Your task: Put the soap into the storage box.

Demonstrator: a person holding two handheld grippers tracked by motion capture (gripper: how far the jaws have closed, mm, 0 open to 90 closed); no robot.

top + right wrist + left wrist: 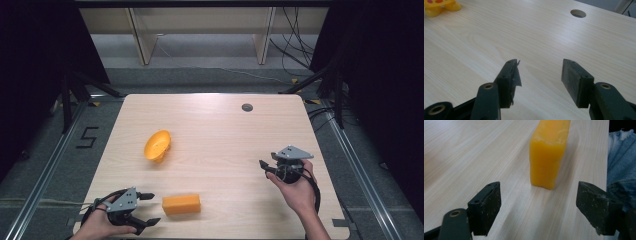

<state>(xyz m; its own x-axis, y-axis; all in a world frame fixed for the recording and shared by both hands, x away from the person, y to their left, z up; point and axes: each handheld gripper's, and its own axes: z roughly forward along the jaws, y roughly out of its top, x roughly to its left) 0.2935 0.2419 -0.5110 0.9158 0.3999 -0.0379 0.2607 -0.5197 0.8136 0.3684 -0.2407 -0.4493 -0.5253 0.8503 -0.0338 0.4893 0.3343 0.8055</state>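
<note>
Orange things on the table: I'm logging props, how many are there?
2: an orange bowl tipped on its side left of the table's middle, and an orange block near the front edge, just ahead of the open left claw.

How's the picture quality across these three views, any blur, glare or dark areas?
High view: table evenly lit, dark at both sides. Left gripper view: orange block sharp at its near end, softer farther back, faint shadow beside it. Right gripper view: jaws sharp, mild sheen on the wood near the hole.
</note>
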